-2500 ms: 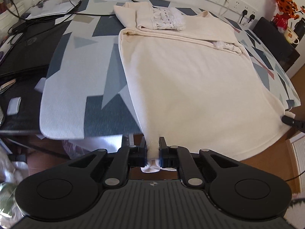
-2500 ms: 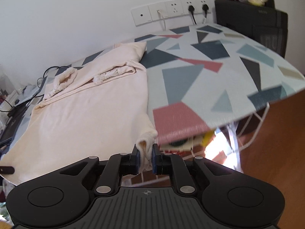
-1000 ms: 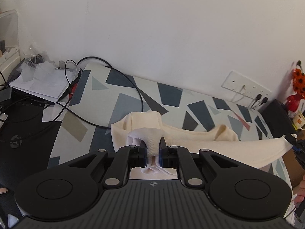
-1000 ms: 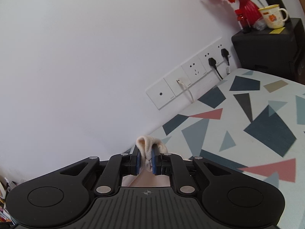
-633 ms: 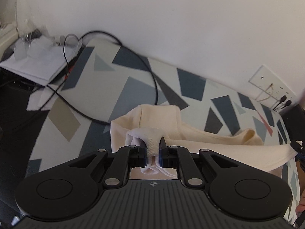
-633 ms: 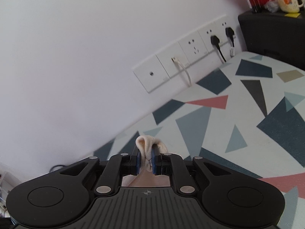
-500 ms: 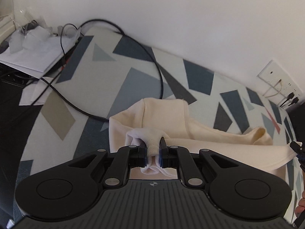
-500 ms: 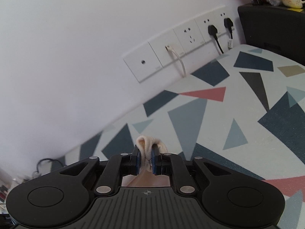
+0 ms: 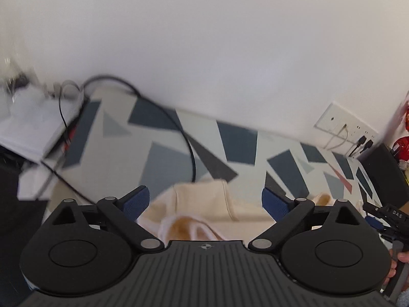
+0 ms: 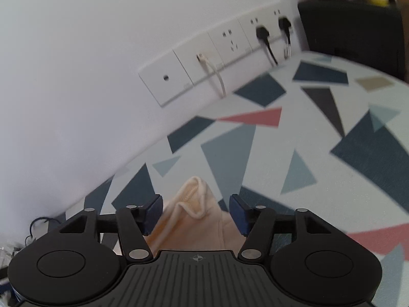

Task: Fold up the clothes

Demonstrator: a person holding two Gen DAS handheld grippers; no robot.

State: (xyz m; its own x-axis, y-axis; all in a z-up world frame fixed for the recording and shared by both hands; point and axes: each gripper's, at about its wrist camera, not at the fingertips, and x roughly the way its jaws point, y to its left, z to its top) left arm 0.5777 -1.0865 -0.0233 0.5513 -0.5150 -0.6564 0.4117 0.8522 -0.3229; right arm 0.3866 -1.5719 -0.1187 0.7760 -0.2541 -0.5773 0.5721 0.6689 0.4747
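Both the left hand-held gripper (image 9: 205, 202) and the right hand-held gripper (image 10: 196, 211) stood spread with the cream garment (image 9: 202, 204) lying slack between their fingers at 6 o'clock on the patterned tabletop (image 10: 319, 138), probably to let a fold settle.

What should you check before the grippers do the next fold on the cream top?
1. Left gripper open, jaws apart: ok.
2. Right gripper open too: ok.
3. Cream top let go and lying on the patterned table: ok.
4. Black cable clear of the top: not ok, it runs up to the cloth's edge.
5. Fold lying flat and even: cannot tell, most of it is hidden below the grippers.
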